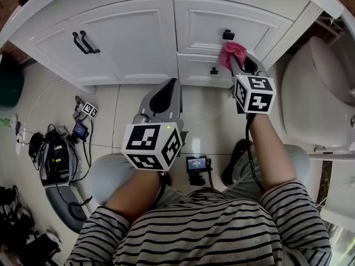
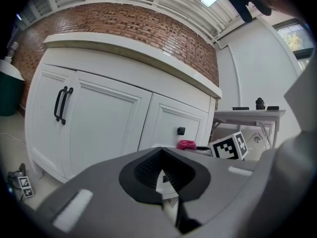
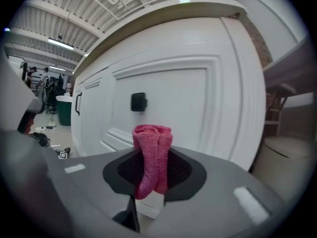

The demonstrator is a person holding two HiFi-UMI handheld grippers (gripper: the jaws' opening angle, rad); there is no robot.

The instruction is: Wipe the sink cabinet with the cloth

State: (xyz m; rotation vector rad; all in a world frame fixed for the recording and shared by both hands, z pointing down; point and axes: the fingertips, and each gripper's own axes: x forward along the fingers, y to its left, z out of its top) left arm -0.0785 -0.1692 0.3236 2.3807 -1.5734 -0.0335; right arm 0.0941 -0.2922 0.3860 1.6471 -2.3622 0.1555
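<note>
The white sink cabinet [image 1: 138, 37] fills the top of the head view, with two black door handles [image 1: 84, 42] and a black knob [image 1: 228, 35] on the right drawer. My right gripper [image 1: 239, 61] is shut on a pink cloth [image 1: 232, 52], which is held close to the lower right drawer front. In the right gripper view the cloth [image 3: 152, 155] stands folded between the jaws, just below the knob [image 3: 138, 101]. My left gripper [image 1: 166, 86] hangs lower, in front of the cabinet's middle, shut and empty. From the left gripper view, the cloth [image 2: 186, 144] shows at the right.
A white toilet [image 1: 316, 93] stands right of the cabinet. A dark green bin [image 1: 10, 82] and a black device with cables [image 1: 55, 157] sit on the tiled floor at the left. A small black device [image 1: 197, 164] lies between the person's knees.
</note>
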